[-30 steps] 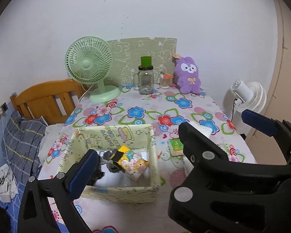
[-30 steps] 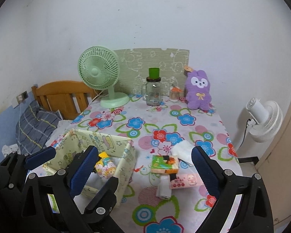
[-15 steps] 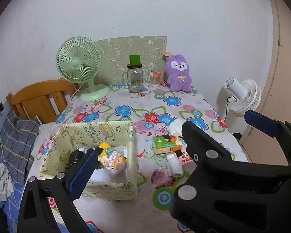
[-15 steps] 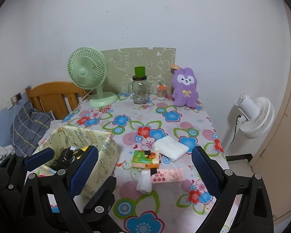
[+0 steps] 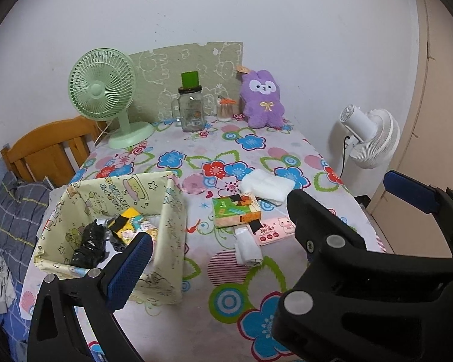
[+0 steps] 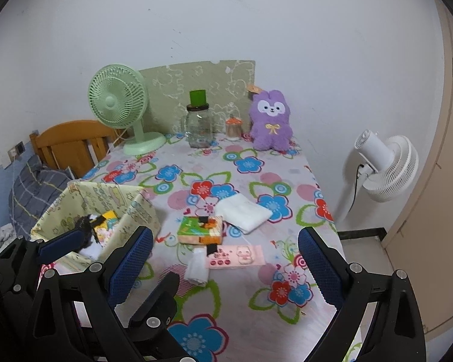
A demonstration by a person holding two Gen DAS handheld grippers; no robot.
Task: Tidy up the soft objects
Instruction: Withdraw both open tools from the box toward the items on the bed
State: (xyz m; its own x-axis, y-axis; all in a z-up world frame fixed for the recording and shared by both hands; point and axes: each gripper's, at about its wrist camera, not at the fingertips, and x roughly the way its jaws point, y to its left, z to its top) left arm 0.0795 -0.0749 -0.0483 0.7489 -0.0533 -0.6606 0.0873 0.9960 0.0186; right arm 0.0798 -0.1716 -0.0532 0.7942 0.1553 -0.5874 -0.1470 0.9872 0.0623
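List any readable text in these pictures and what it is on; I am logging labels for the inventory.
None can be read with certainty.
Yellow fabric box: printed lettering along its inner wall, too blurred.
Green tissue pack: print too small.
Pink packet: red marks, unreadable.
Glass jar: label blurred.
Purple plush: tag illegible.

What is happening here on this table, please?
A person is tidying soft things into a fabric box. Both tools, left and right, are open, empty and above the near end of the table. Some items, a black one among them, already lie in the box. A white cloth, a green pack, a pink pack and a small white roll are on the table beside it.
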